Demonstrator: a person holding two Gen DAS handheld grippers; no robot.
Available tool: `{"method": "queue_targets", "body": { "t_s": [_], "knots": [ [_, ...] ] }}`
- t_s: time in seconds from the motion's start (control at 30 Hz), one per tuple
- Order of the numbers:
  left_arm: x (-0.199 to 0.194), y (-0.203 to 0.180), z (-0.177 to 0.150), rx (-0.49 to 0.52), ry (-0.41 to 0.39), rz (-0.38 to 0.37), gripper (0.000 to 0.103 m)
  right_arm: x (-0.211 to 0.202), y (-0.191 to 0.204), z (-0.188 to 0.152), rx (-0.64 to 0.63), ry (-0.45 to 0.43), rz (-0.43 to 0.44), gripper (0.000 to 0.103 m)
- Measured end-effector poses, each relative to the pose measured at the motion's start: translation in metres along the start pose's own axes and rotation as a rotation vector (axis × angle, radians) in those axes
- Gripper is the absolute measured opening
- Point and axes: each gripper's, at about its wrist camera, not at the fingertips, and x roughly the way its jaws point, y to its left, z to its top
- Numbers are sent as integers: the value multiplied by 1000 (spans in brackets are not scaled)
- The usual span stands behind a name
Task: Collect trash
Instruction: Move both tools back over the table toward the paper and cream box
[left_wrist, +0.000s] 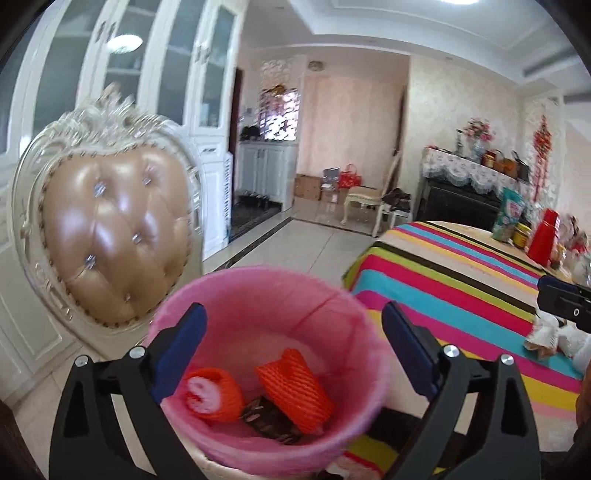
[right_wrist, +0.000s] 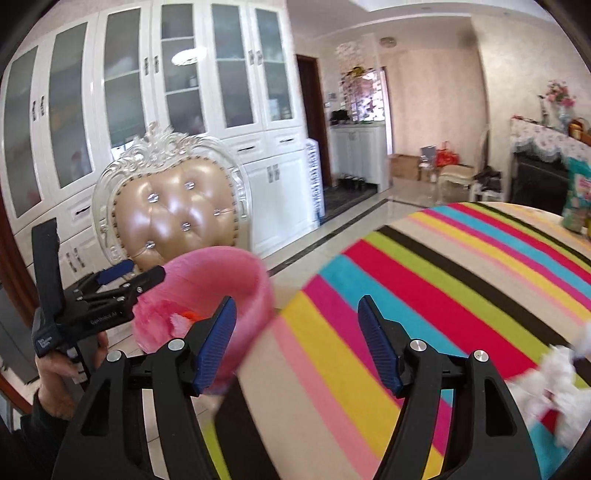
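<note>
A bin with a pink liner (left_wrist: 258, 291) stands beside the striped table, below my left gripper (left_wrist: 293, 314). That gripper is open with nothing between its blue pads. Two orange foam nets (left_wrist: 295, 387) lie in the bin on dark scraps (left_wrist: 269, 421). In the right wrist view the bin (right_wrist: 221, 266) is at the left, and my right gripper (right_wrist: 295, 302) is open and empty over the table's near edge. White crumpled trash (right_wrist: 554, 384) lies on the striped cloth (right_wrist: 443, 277) to its right; the left wrist view shows the crumpled trash (left_wrist: 546, 332) too.
A tufted beige chair (left_wrist: 110, 236) stands close behind the bin. White glass-door cabinets (right_wrist: 147, 92) line the wall. A red cup (left_wrist: 543, 236), a jar (left_wrist: 521, 234) and a snack bag (left_wrist: 511, 210) stand at the table's far right. A hand (right_wrist: 55, 373) holds the left gripper's handle.
</note>
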Motion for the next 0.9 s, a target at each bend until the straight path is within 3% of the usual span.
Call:
{"method": "queue_targets", "body": {
  "t_s": [0.07, 0.23, 0.37, 0.53, 0.67, 0.77, 0.9],
  "knots": [
    [-8, -27, 0, 34, -17, -29, 97, -23, -16, -9, 11, -15, -49, 71],
    [-19, -96, 3, 68, -41, -134, 98, -71, -60, -29, 67, -47, -163, 72],
    [-25, -172, 11, 94, -53, -272, 98, -110, -98, -45, 117, -43, -278, 72],
    [-39, -281, 10, 199, -84, -418, 98, -170, -146, -73, 181, -46, -448, 73],
    [-38, -346, 1, 216, -33, -543, 98, -209, -185, -100, 288, -62, -568, 74],
    [-34, -383, -3, 236, -2, -593, 98, -223, -210, -114, 357, -69, -614, 74],
    [-26, -410, -8, 281, -18, -584, 98, -234, -239, -129, 429, -88, -656, 74]
  ]
}}
